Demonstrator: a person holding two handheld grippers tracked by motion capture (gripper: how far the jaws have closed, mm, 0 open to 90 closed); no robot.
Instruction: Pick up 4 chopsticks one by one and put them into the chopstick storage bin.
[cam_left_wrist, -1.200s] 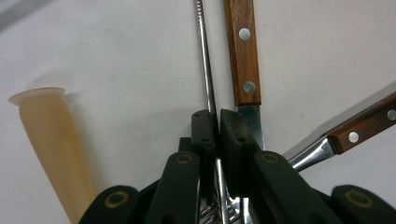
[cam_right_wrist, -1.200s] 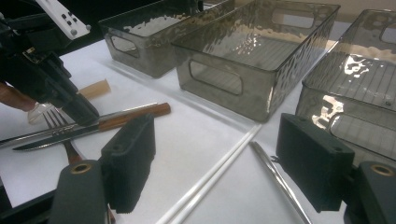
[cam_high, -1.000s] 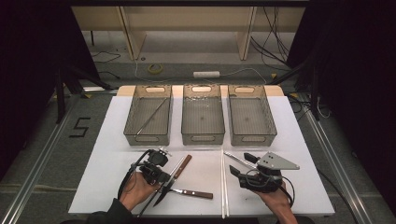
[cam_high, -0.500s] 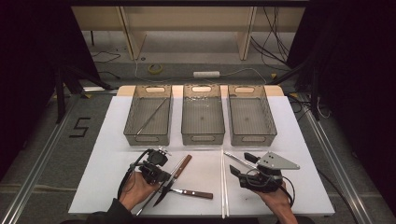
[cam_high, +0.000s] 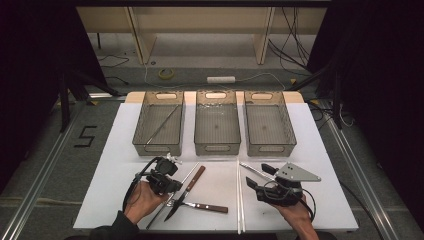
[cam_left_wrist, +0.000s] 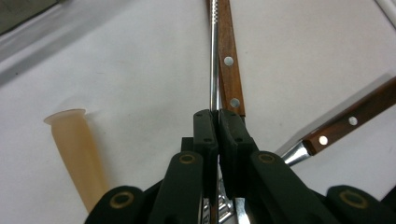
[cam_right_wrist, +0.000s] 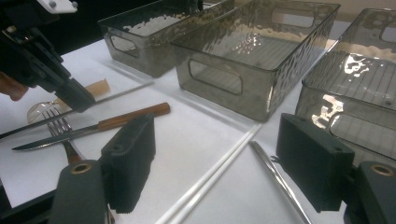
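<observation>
Left gripper (cam_high: 176, 189) is clamping its jaws on a thin metal rod (cam_left_wrist: 214, 56), as the left gripper view is showing; the pads are pressing the rod from both sides. Directly beside the rod, on its right in that view, a wooden-handled knife (cam_left_wrist: 229, 60) is lying, its blade passing out of sight beneath the jaws. A second wooden handle (cam_left_wrist: 355, 119) is entering from the right edge, its far end cut off. To the left of the jaws a pale plastic tube (cam_left_wrist: 77, 149) is resting on the white tabletop (cam_left_wrist: 116, 70), its lower end hidden behind the gripper body. Below the jaws fork tines are barely showing, hard to make out.

Right gripper (cam_right_wrist: 215, 158) is standing with its jaws wide apart and nothing between the pads. Between and beyond them, white chopsticks (cam_right_wrist: 219, 168) and a metal stick (cam_right_wrist: 280, 179) are lying on the tabletop. Ahead of it three smoky bins (cam_right_wrist: 243, 56) are sitting in a row; the rightmost is cut off by the frame edge. In the high view, the left bin (cam_high: 159, 122) is holding a thin rod-like item, too small to identify.
</observation>
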